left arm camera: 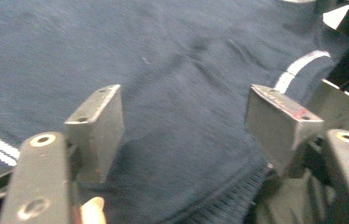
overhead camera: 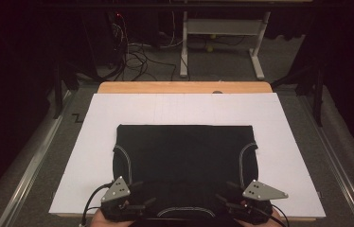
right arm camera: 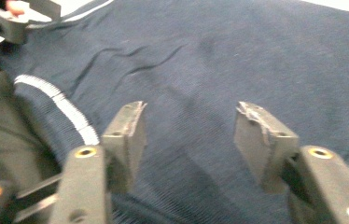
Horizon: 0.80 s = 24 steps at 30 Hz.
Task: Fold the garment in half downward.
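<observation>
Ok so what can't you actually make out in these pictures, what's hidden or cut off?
- High view: the sweater's near edge and the person's hands are cut off by the bottom edge.
- High view: the left gripper and right gripper cover the fabric beneath them.
- High view: the small dark thing on the table's far edge is too small to identify.
- Both gripper views: motion blur softens the knit.

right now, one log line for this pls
garment: dark sweater flat on white board | left tongs: open, over collar edge | right tongs: open

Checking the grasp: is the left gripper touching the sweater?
Cannot tell. In the left gripper view the open left gripper hovers over the sweater; no view shows contact or gap.
</observation>
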Available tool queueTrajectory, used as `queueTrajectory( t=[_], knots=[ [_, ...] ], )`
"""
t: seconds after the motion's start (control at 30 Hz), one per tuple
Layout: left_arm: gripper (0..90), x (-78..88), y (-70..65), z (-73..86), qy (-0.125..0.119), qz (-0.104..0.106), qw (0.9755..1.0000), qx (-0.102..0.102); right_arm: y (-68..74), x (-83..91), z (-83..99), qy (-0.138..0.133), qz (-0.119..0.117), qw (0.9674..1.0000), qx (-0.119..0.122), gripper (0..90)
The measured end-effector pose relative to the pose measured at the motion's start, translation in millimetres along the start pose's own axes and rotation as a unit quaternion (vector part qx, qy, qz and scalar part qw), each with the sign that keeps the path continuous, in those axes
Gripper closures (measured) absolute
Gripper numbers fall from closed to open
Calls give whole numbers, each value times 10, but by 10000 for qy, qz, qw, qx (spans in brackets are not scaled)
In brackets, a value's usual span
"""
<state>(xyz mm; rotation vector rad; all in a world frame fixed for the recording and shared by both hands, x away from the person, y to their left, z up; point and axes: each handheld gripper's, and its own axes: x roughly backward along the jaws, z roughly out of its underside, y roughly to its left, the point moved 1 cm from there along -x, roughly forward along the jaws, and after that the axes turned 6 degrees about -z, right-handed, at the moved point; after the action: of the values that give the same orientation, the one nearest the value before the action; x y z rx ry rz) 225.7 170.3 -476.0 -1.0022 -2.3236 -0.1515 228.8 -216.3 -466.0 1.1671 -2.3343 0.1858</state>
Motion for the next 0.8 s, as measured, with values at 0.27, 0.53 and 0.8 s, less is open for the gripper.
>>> queueTrajectory(
  t=[0.27, 0.53, 0.8],
  knots=[
    [31, 83, 317, -48, -109, -283, 9993, 213, -248, 26, -32, -347, 632, 9970, -277, 164],
    [0, 151, 631, -9, -167, -782, 9962, 355, -484, -14, -46, -273, 940, 9939, -515, 2],
    [0, 206, 798, 35, -238, -878, 9940, 600, -513, 1, -138, -519, 996, 9924, -500, 2]
  ],
)
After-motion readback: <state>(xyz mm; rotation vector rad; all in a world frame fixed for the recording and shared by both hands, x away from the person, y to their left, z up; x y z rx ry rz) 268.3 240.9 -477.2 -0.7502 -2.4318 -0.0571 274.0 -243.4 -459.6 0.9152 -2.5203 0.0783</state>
